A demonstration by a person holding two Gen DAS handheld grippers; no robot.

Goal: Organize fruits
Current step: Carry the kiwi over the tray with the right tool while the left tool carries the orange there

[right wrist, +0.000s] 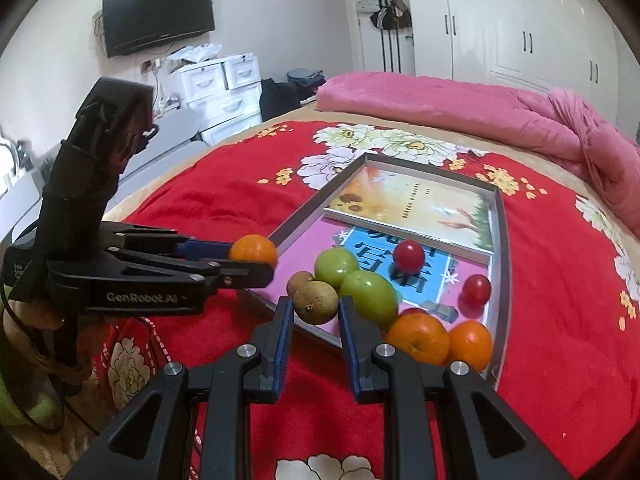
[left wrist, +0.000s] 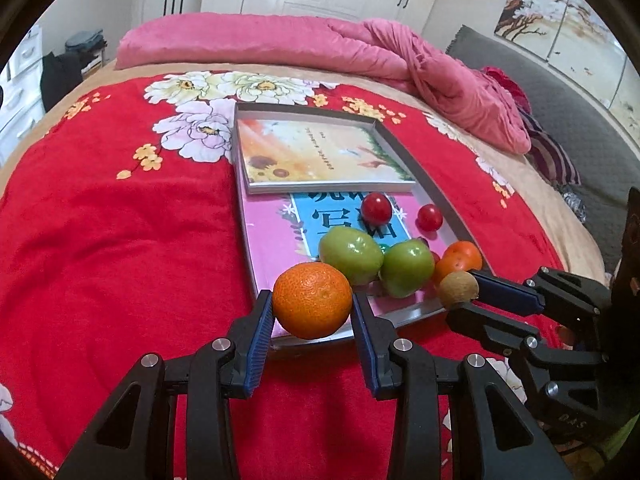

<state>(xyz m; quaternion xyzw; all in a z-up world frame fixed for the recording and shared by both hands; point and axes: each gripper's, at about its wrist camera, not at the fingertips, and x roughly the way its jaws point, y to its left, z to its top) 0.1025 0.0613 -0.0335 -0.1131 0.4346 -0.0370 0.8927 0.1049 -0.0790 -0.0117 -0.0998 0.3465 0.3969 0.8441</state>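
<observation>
My left gripper [left wrist: 312, 308] is shut on an orange [left wrist: 312, 300] just above the near rim of a silver tray [left wrist: 412, 312] on the bed. My right gripper [right wrist: 316, 310] is shut on a small brown fruit [right wrist: 316, 302] over the tray's near edge. The other view shows each one too: left gripper [right wrist: 254, 260], right gripper [left wrist: 462, 294]. In the tray lie two green fruits [left wrist: 350, 254] [left wrist: 408, 266], two red tomatoes [left wrist: 376, 208] [left wrist: 429, 217], two oranges [right wrist: 418, 338] [right wrist: 471, 344] and a second brown fruit [right wrist: 301, 280].
Two books [left wrist: 316, 152] [left wrist: 272, 236] lie in the tray, filling its far half and floor. A red floral blanket [left wrist: 120, 220] covers the bed, with a rolled pink quilt [left wrist: 280, 40] at the far end. White drawers [right wrist: 224, 84] stand beyond the bed.
</observation>
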